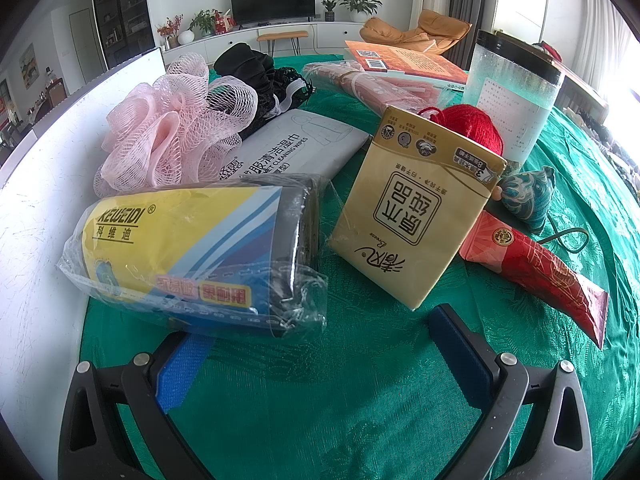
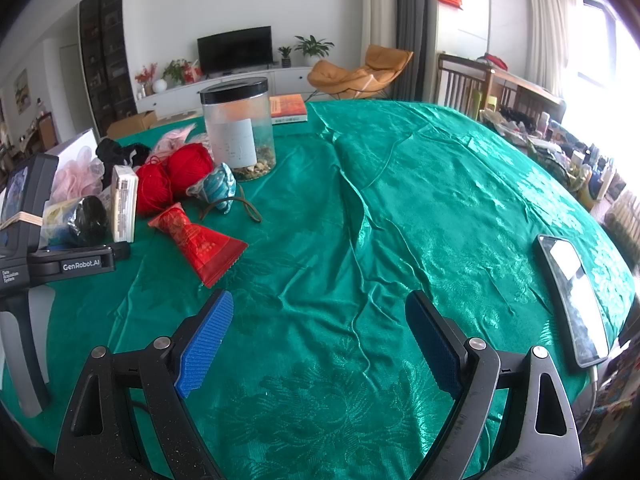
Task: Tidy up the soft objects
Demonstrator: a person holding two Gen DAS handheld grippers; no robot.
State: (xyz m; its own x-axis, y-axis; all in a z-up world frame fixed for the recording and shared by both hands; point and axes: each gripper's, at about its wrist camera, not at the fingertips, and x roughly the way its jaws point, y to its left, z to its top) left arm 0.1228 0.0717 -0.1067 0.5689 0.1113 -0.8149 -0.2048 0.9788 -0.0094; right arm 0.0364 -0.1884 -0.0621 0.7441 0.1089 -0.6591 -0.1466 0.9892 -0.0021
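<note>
Left gripper [image 1: 320,354]: jaws wide, nothing between them, over green cloth [image 1: 360,420].
Plastic-wrapped roll [image 1: 192,256]: just beyond the left finger, lying on its side.
Tissue pack [image 1: 412,208]: just past the jaws, right of centre, tilted up.
Red pouch [image 1: 536,268]: right of the jaws.
Wipes pack [image 1: 300,148]: further ahead.
Pink bath pouf [image 1: 176,128]: far left.
Red yarn [image 1: 476,128]: behind the tissue pack.
Right gripper [image 2: 320,344]: jaws wide, empty, bare cloth between.
Phone [image 2: 572,296]: right of those jaws.
Jar [image 2: 238,128]: far ahead, left.
</note>
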